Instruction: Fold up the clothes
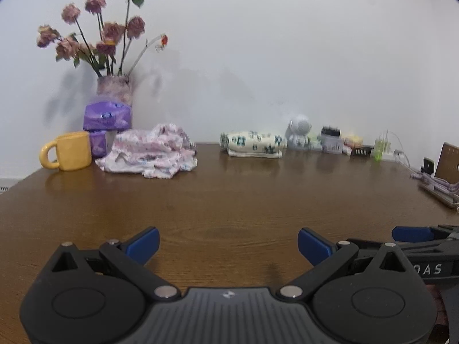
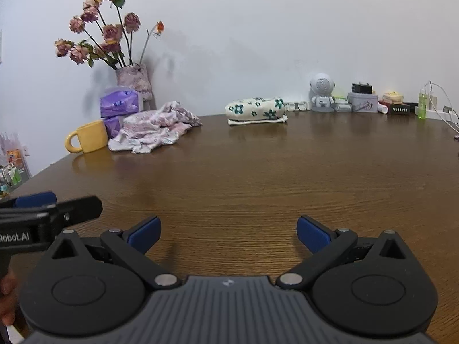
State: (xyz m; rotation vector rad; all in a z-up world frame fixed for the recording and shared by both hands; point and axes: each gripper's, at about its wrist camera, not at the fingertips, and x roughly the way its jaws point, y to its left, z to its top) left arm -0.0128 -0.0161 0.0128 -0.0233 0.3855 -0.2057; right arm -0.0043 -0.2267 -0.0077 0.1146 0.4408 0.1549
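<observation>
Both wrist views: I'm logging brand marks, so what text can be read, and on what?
"Robot.AI": side of the left claw, seen from the right wrist.
"DAS": cut-off letters on the right claw, seen from the left wrist.
Purple tissue packs, grey tin, dark box: print too blurred.

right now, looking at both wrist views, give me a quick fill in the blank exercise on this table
1. The crumpled pink garment lies right beside the ____ mug.
2. The left gripper and right gripper are both ____, holding nothing.
3. The vase by the wall holds dried ____.
4. The rolled floral cloth lies to the ____ of the garment.

Missing words: yellow; open; roses; right
</observation>
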